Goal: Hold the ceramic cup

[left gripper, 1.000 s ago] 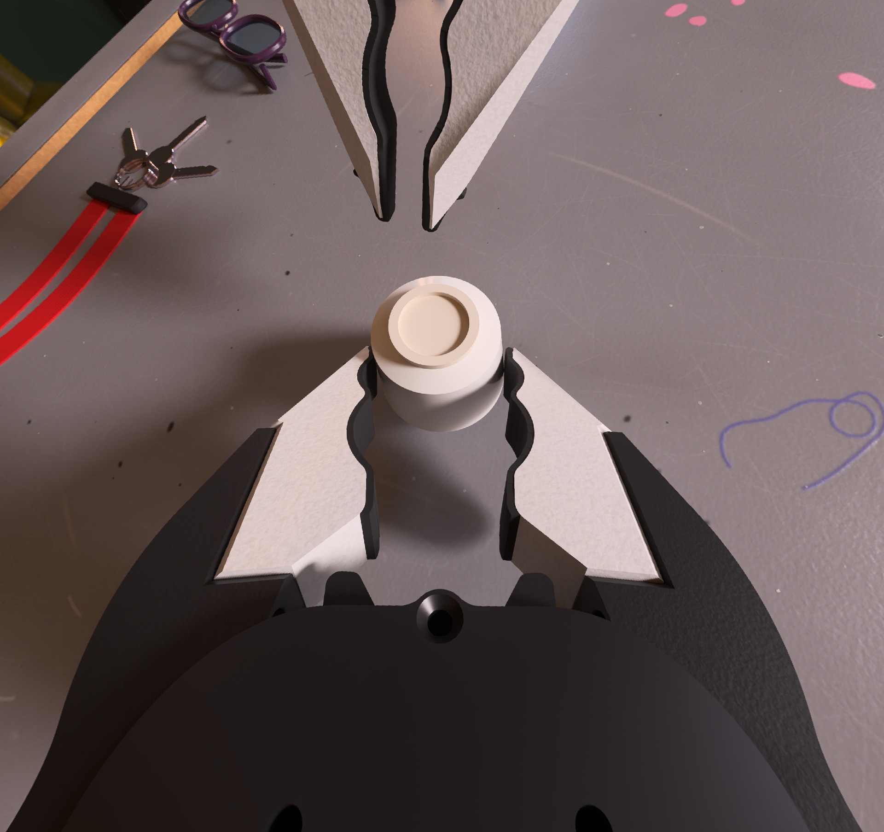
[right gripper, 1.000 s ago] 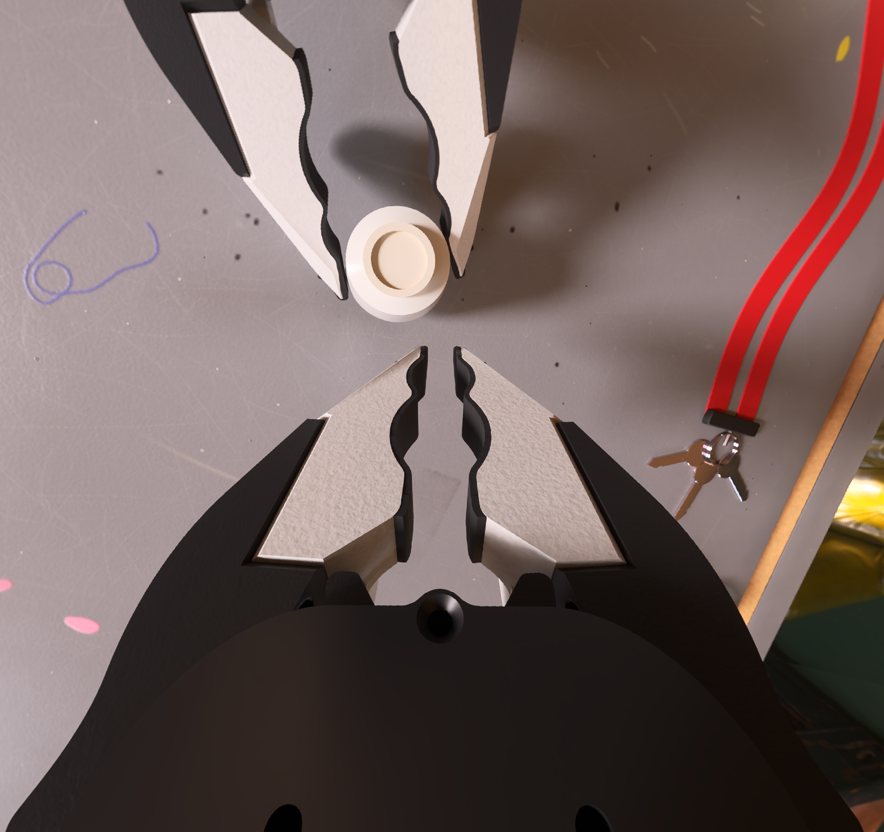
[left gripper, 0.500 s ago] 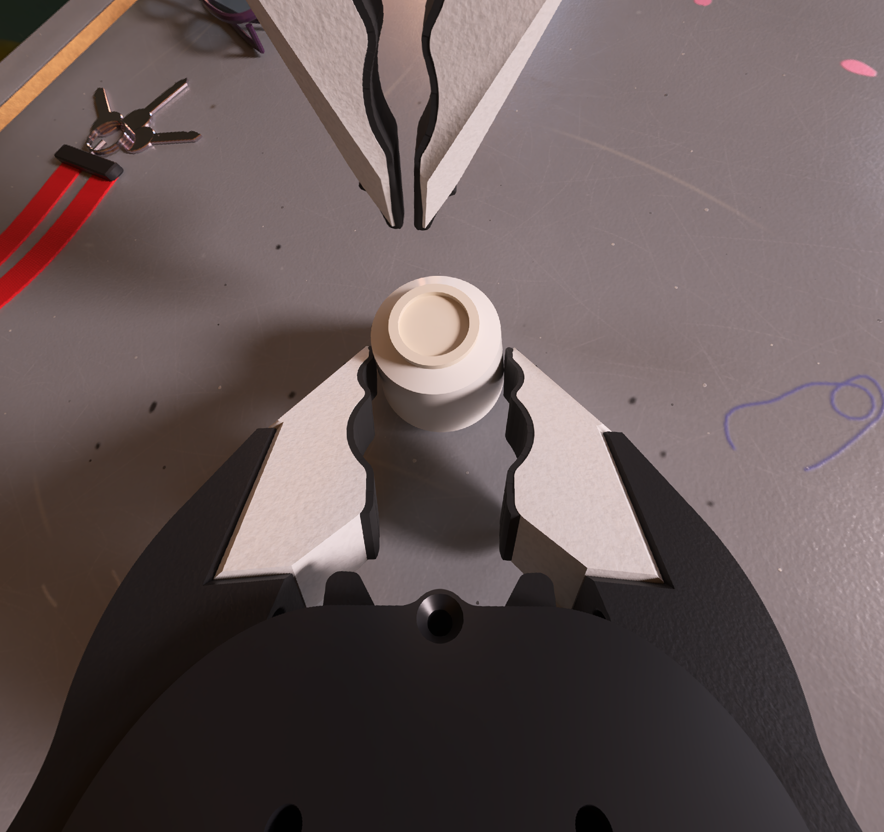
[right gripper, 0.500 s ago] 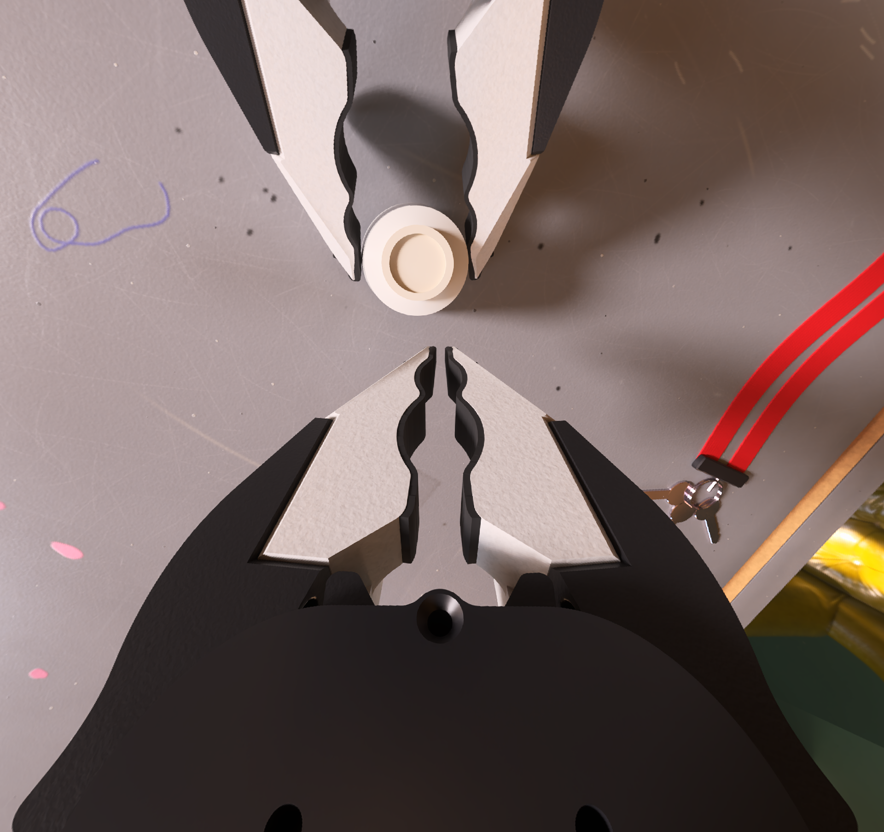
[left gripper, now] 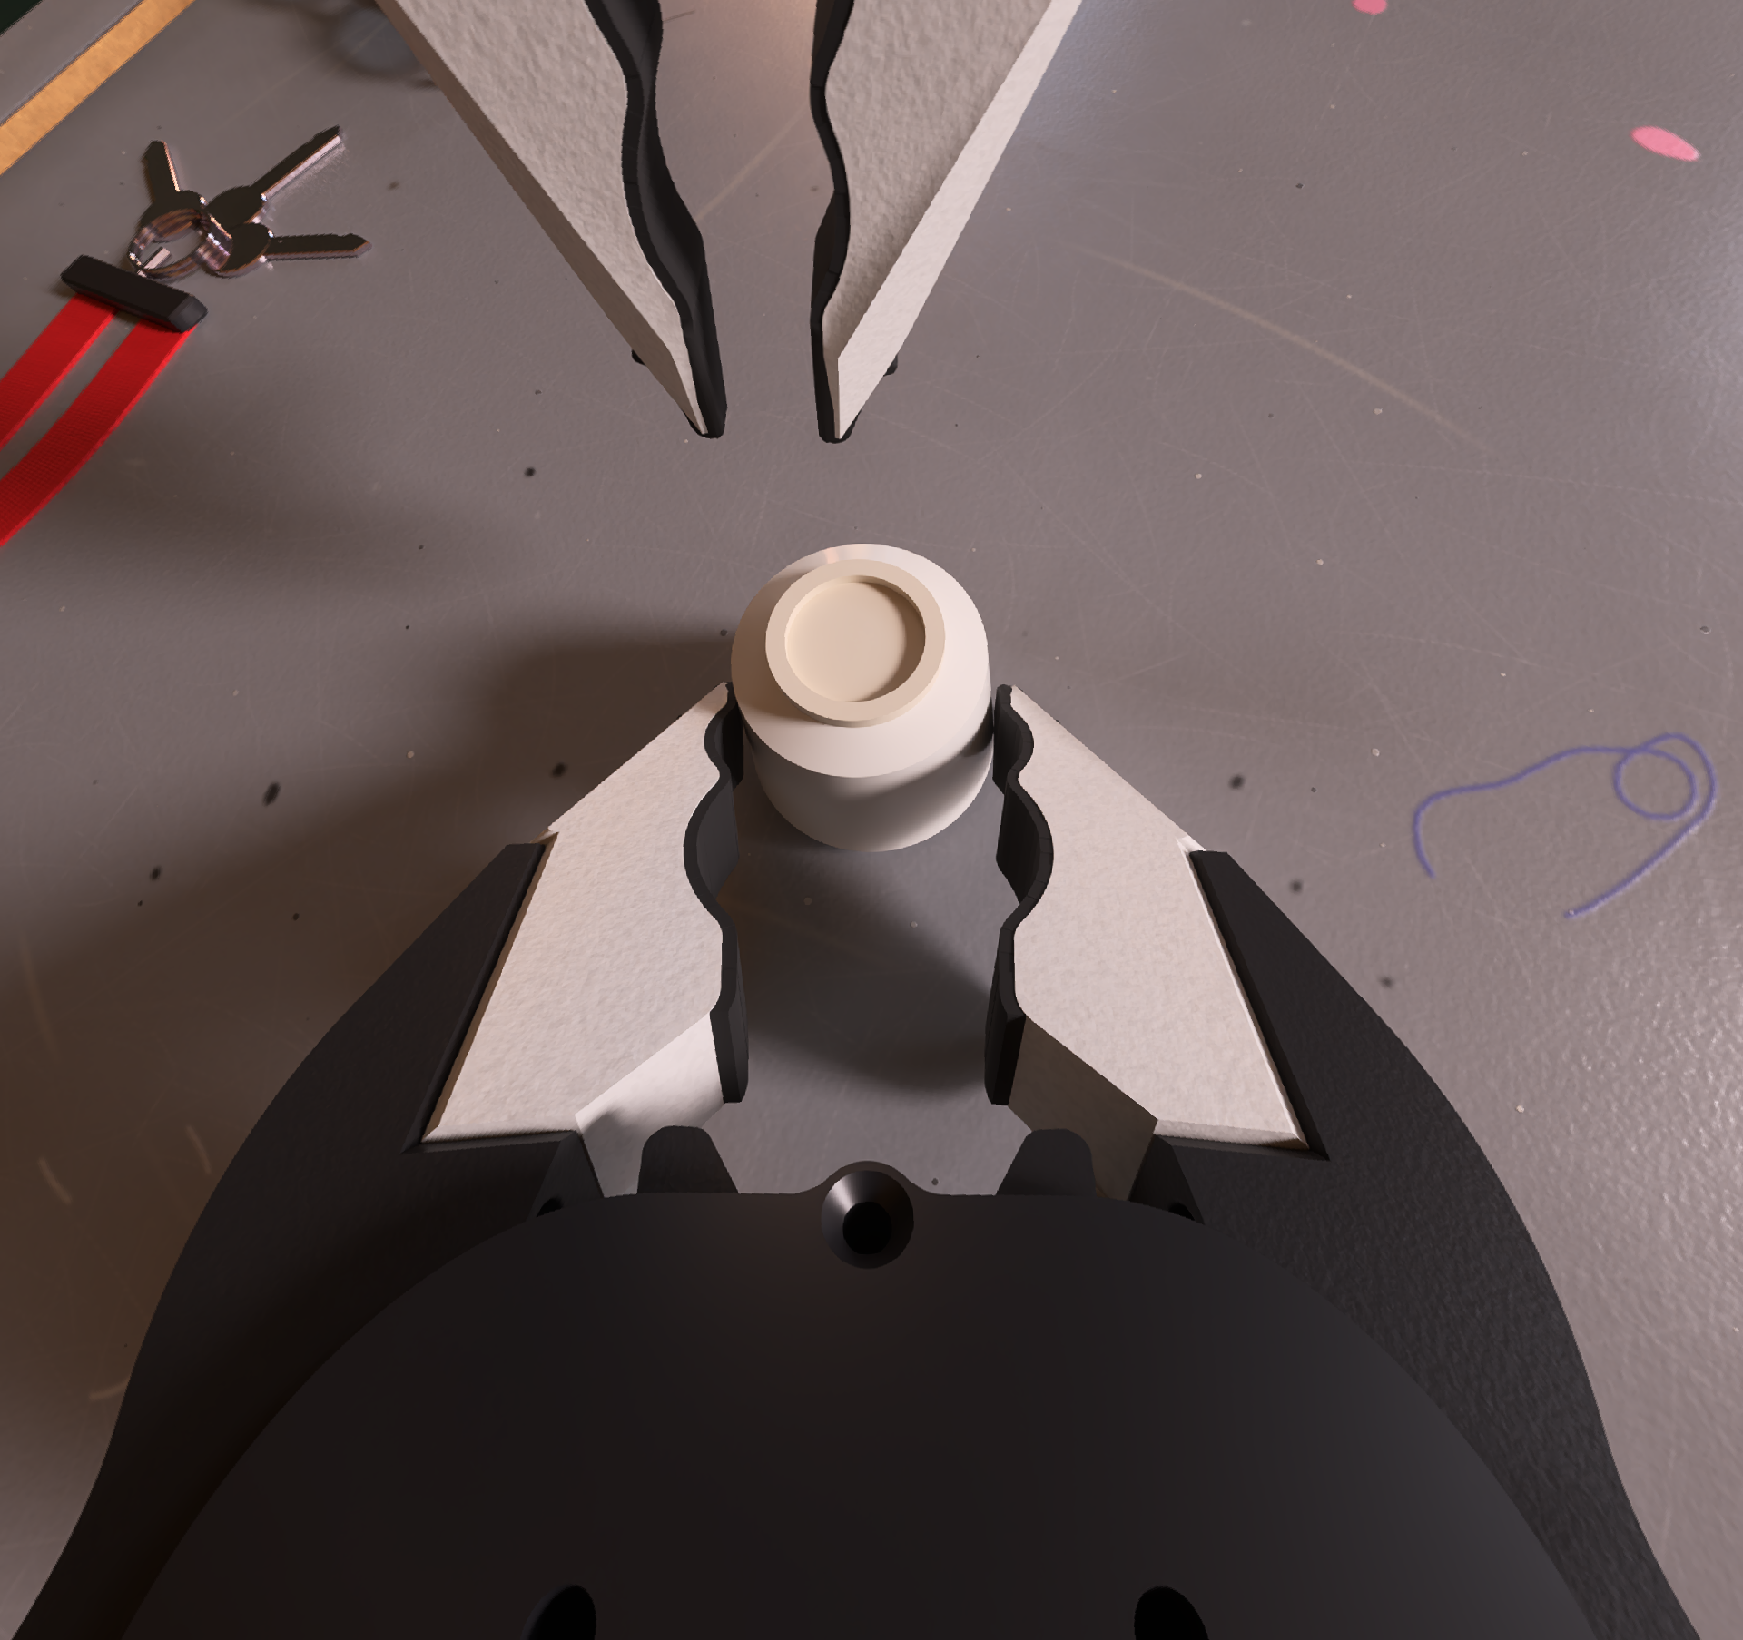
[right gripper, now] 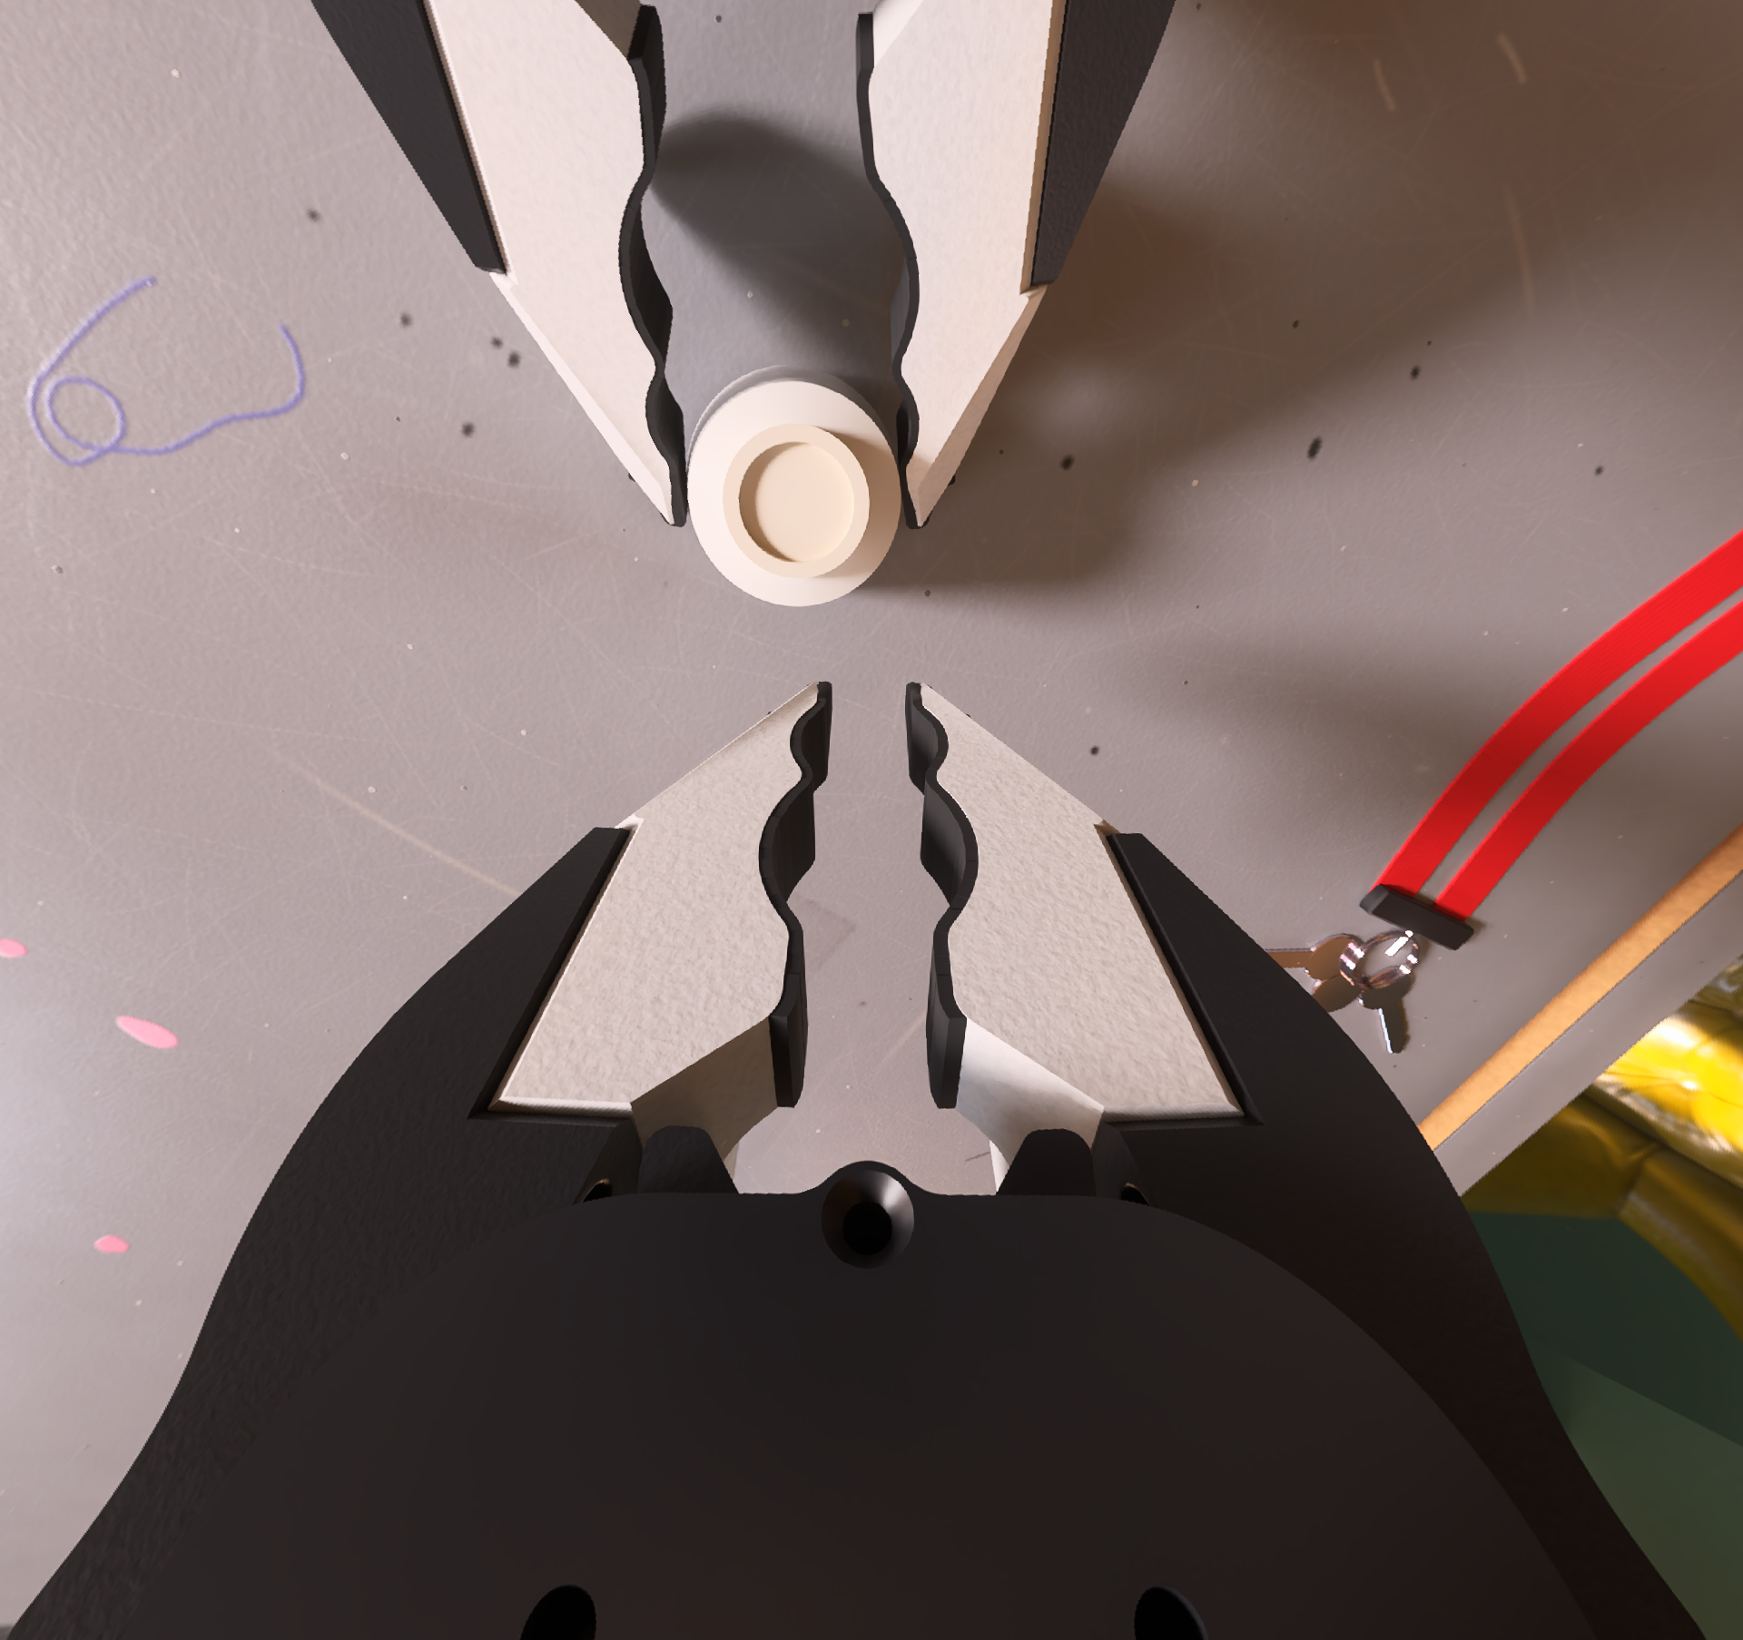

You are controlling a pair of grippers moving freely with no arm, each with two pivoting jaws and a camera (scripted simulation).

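Observation:
The ceramic cup (left gripper: 858, 708) is cream-white and upside down, foot ring up. My left gripper (left gripper: 863, 699) is shut on its sides near the fingertips, over the grey table (left gripper: 1320, 463). I cannot tell whether the cup touches the table. My right gripper (right gripper: 868, 689) faces it from the opposite side, tips a short way from the cup (right gripper: 797, 510), jaws parted by a narrow gap and empty. The right gripper (left gripper: 771, 433) shows at the top of the left wrist view, and the left gripper (right gripper: 792, 520) at the top of the right wrist view.
A bunch of keys (left gripper: 236, 223) on a red lanyard (left gripper: 66, 378) lies left of the cup, near the table's wood-trimmed edge (left gripper: 113, 48). They also show in the right wrist view, keys (right gripper: 1358, 982) and lanyard (right gripper: 1556, 746). A purple scribble (left gripper: 1603, 803) and pink spots (left gripper: 1665, 144) mark the table.
My right gripper's jaws narrowed, then parted a little wider. My left gripper kept its hold on the cup while both views turned slightly over the table. The glasses went out of sight.

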